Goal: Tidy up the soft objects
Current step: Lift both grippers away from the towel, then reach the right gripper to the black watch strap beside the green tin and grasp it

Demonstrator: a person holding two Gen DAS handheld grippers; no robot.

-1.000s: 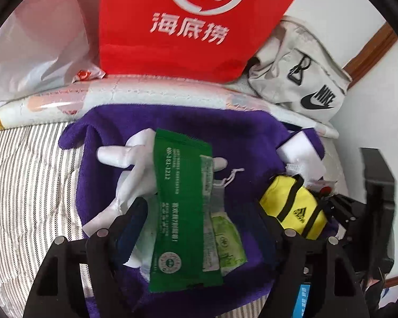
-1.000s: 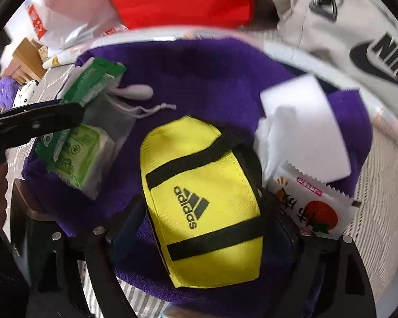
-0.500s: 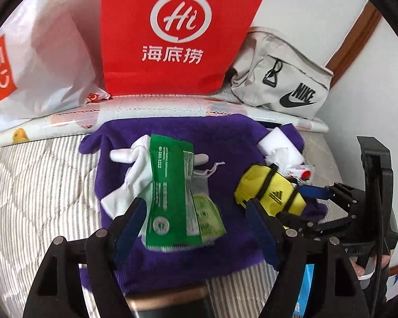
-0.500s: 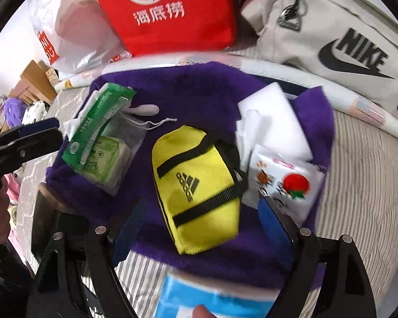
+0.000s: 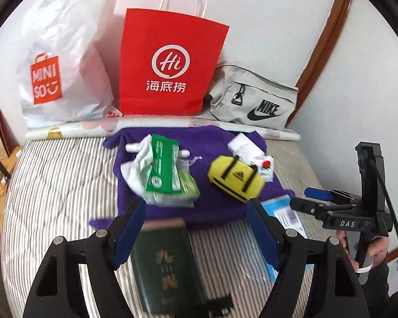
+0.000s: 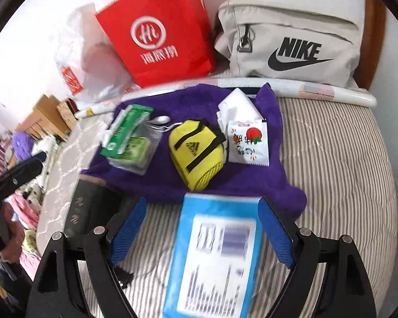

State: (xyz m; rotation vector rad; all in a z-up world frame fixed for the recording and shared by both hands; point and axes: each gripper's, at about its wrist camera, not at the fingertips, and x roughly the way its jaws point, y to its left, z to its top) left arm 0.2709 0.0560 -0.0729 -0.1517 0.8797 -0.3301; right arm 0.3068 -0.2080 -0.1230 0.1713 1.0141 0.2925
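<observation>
Both your grippers, left gripper (image 5: 196, 228) and right gripper (image 6: 201, 228), hang spread and empty. Grab the purple towel (image 6: 252, 182) carelessly and the yellow pouch (image 6: 199, 151) probably slides toward the bed's near edge.

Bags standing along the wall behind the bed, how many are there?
3: white Miniso plastic bag on the left, red Haidilao paper bag in the middle, grey Nike bag on the right. Others may be hidden behind them.
</observation>
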